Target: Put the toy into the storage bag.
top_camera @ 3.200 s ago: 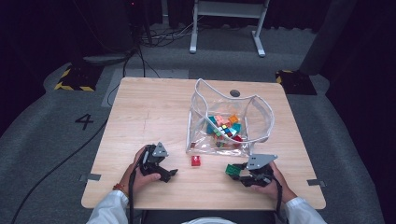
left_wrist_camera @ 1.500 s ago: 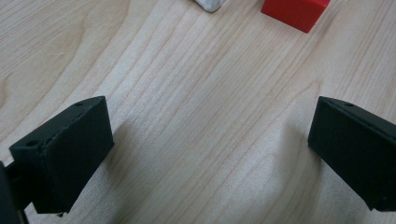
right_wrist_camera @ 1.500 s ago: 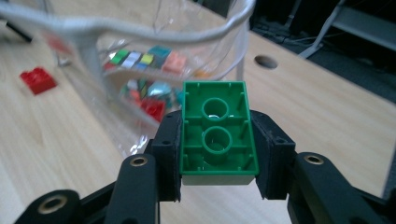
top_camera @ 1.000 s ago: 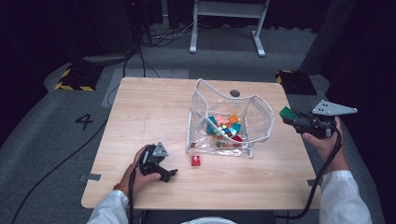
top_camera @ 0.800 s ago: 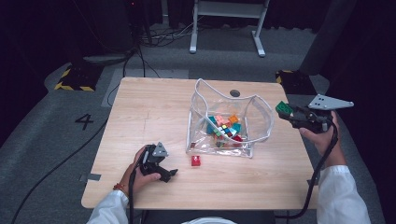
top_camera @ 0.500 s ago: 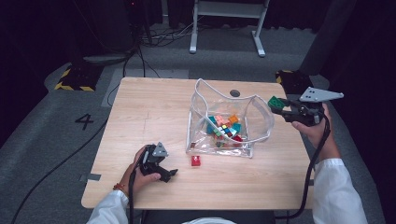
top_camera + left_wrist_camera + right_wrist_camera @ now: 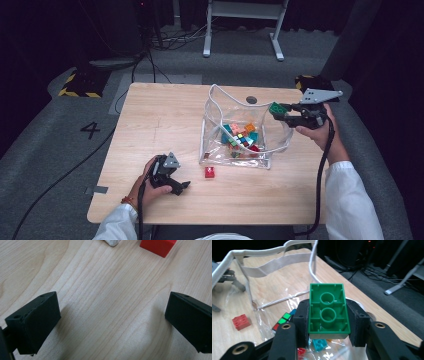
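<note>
Nearest the table edge (image 7: 150, 210), left gripper (image 7: 182, 187) resting low over bare wood, jaws spread wide with nothing between them; just beyond, a small red brick (image 7: 209, 173) lying loose on the board, close in front of the clear bag (image 7: 212, 125). Farther out, above that bag's right rim, right gripper (image 7: 279, 111) clenched on a green brick (image 7: 328, 311), pinched across its two long sides, hollow underside and two round tubes turned toward the gripper's own camera. Held level, over the open mouth, with coloured bricks (image 7: 240, 140) heaped inside below. Likely light, hard and rigid plastic, smooth-walled and so a little slippery; no risk of crushing, only of twisting out if gripped near a corner. Best taken as now, flat pads square on the long side walls, near mid-length. Soft, floppy bag walls probably giving way on contact, so a drop from above the opening judged safer than pushing in. Beyond the table, grey floor and a white stand (image 7: 242, 20).
</note>
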